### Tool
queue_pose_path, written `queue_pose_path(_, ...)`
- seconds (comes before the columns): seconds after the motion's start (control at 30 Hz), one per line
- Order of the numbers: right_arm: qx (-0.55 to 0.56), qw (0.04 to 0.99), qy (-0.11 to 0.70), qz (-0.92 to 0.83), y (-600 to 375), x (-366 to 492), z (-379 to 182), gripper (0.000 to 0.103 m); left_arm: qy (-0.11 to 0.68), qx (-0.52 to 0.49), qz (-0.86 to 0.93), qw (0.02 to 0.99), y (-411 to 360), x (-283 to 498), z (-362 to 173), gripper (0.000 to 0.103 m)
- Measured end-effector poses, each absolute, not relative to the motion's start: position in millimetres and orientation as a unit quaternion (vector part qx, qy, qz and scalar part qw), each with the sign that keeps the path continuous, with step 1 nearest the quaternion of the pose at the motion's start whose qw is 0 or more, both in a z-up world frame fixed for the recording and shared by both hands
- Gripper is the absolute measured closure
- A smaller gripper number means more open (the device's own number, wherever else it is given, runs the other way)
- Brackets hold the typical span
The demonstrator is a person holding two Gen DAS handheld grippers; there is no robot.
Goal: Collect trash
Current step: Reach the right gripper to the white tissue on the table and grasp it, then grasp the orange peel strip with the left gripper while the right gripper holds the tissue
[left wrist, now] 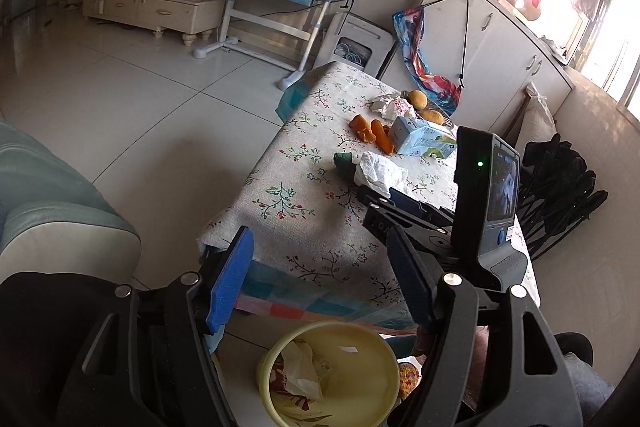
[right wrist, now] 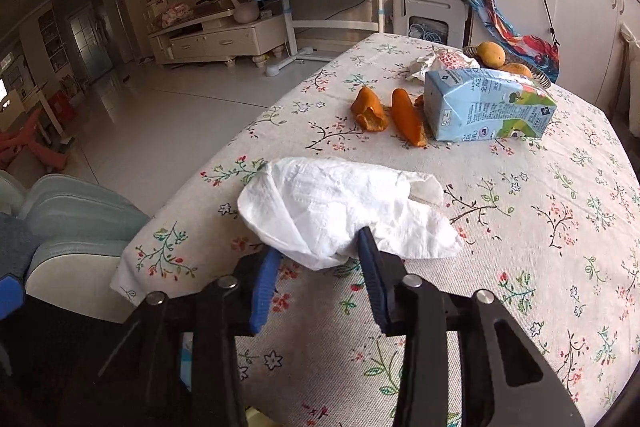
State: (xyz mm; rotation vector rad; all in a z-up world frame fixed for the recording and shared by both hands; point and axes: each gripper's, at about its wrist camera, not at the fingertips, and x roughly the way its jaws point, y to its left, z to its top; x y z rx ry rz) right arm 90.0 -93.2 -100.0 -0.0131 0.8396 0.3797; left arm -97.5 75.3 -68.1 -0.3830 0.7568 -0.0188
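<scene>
Right tool (right wrist: 320,259) is down at the near edge of the crumpled white paper napkin (right wrist: 340,203) on the floral-cloth counter (right wrist: 520,227), jaws straddling its lower fold but not visibly pinching yet; left tool (left wrist: 320,275) hangs open and empty above the pale yellow plastic bin (left wrist: 360,367), likely free for the next piece of trash

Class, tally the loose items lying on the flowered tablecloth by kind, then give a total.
White tissue: 1
Orange peel pieces: 2
Milk carton: 1
Crumpled wrapper: 1
Total: 5
</scene>
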Motion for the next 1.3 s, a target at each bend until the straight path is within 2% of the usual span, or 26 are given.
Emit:
queue_pose_path(0.03, 0.001, 0.898, 0.402, 0.182, -98.0, 89.1, -97.6, 0.079, 0.367, -0.187, -0.009, 0.911, 75.5, -96.9, -68.3, 0.037)
queue_pose_path(0.17, 0.029, 0.9, 0.397, 0.179, -118.1, 84.5, -90.3, 0.087, 0.369, -0.186, -0.01, 0.91, 74.6, -94.0, -70.0, 0.037)
queue_pose_path(0.5, -0.029, 0.901, 0.41, 0.142, -158.1, 71.2, -74.5, 0.088, 0.396, -0.149, -0.059, 0.904, 53.6, -66.7, -68.5, 0.036)
queue_pose_path(0.57, -0.044, 0.892, 0.428, 0.137, -164.5, 73.5, -75.4, 0.088, 0.404, -0.108, -0.072, 0.905, 41.4, -49.1, -63.9, 0.029)
queue_pose_path(0.6, -0.049, 0.89, 0.434, 0.135, -167.0, 73.9, -75.5, 0.087, 0.407, -0.084, -0.078, 0.906, 35.4, -38.6, -62.3, 0.029)
queue_pose_path(0.67, -0.049, 0.883, 0.447, 0.136, -173.2, 75.5, -78.6, 0.075, 0.417, -0.046, -0.087, 0.904, 26.4, -16.6, -62.1, 0.029)
queue_pose_path(0.73, -0.037, 0.878, 0.455, 0.145, -178.4, 76.3, -81.0, 0.056, 0.427, -0.029, -0.094, 0.899, 22.8, 7.1, -62.2, 0.029)
queue_pose_path(0.87, -0.001, 0.875, 0.454, 0.171, -182.8, 71.5, -80.3, 0.042, 0.437, -0.027, -0.081, 0.895, 28.5, 47.5, -64.3, 0.029)
queue_pose_path(1.07, 0.02, 0.897, 0.414, 0.153, -190.2, 73.4, -66.5, 0.036, 0.449, -0.074, -0.073, 0.887, 37.0, 100.1, -74.4, 0.029)
queue_pose_path(1.3, 0.008, 0.891, 0.43, 0.144, -187.4, 93.9, -83.9, 0.036, 0.458, -0.064, -0.061, 0.884, 11.2, 151.4, -90.2, 0.029)
